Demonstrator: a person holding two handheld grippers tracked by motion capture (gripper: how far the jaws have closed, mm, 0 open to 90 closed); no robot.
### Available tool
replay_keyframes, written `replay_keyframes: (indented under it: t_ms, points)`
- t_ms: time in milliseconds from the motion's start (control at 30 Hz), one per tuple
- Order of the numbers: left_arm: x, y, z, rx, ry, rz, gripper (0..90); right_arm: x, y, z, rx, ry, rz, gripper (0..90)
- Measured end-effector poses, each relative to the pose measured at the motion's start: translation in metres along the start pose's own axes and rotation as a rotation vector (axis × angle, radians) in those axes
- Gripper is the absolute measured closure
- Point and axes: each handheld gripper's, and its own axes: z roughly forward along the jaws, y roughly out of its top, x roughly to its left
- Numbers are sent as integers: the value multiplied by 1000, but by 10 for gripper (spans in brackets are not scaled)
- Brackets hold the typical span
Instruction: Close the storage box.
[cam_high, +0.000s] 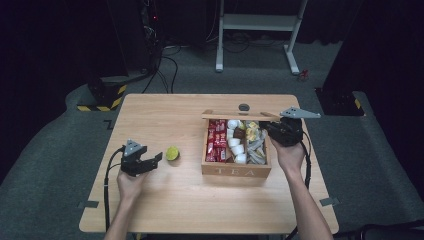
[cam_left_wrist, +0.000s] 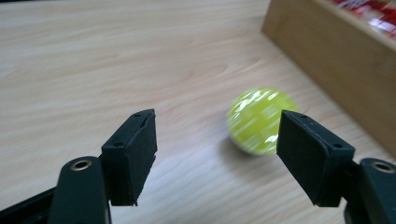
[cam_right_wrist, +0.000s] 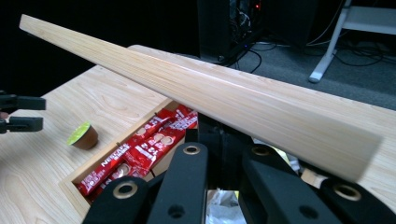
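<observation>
Green-topped capsule (cam_high: 172, 153) sitting left of centre, lid (cam_high: 240, 115) being held up

Right gripper view is showing its brown cup body, green top tilted up-left. Left gripper (cam_high: 150, 161) is hanging wide, nothing gripped; right gripper (cam_high: 267, 127) is clamping the lid. Tea box (cam_high: 236, 170) is holding red sachets (cam_high: 216, 140), white pods, grey packets.

Matt pale wood table (cam_high: 200, 200); wooden tea box (cam_high: 235, 171) and lid (cam_right_wrist: 196, 88); glossy red sachets (cam_right_wrist: 149, 144) inside the box.
</observation>
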Motion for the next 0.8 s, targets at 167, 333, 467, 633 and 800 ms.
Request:
replay_keyframes:
  t_ms: [167, 333, 467, 633, 800]
  points:
    - [14, -18, -5, 35, 46, -24, 300, -3, -6, -1, -12, 8, 19, 900]
    - [22, -31, -2, 71, 61, -58, 301, -4, -10, -1, -3, 10, 21, 900]
    - [24, -39, 2, 90, 75, -70, 300, -4, -12, -2, -3, 9, 20, 900]
    - [25, -41, 5, 108, 84, -73, 303, -4, -16, -2, 0, 8, 23, 900]
    - [22, -41, 7, 133, 95, -58, 296, -3, -20, -3, 6, 19, 34, 898]
